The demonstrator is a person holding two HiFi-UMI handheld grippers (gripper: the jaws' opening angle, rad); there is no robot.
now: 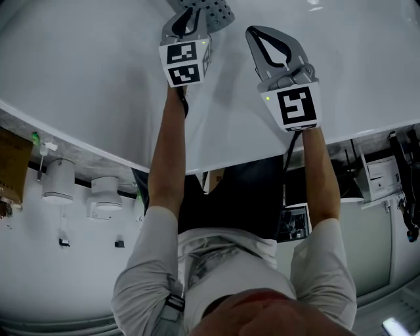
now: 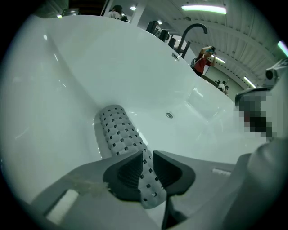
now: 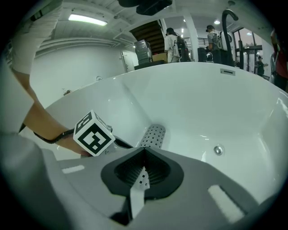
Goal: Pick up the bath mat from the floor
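Observation:
The grey bath mat (image 2: pixel 119 130), dotted with square holes, hangs curled inside a white bathtub (image 2: pixel 67 81). My left gripper (image 2: pixel 147 159) is shut on one edge of it, the pads pressing the mat from both sides. My right gripper (image 3: pixel 145 155) is shut on another edge, and a strip of the bath mat (image 3: pixel 141 179) runs down between its pads while the curled part (image 3: pixel 153 134) shows beyond. In the head view the left gripper (image 1: pixel 190 13) and right gripper (image 1: pixel 257 34) reach over the tub side by side, and the mat (image 1: pixel 220 12) shows at the top edge.
The tub's drain (image 2: pixel 168 115) lies beyond the mat, and a dark faucet (image 2: pixel 191 33) stands on the far rim. The tub's near rim (image 1: pixel 98 151) crosses below my arms. White containers (image 1: pixel 59 180) stand at the left. People stand in the background.

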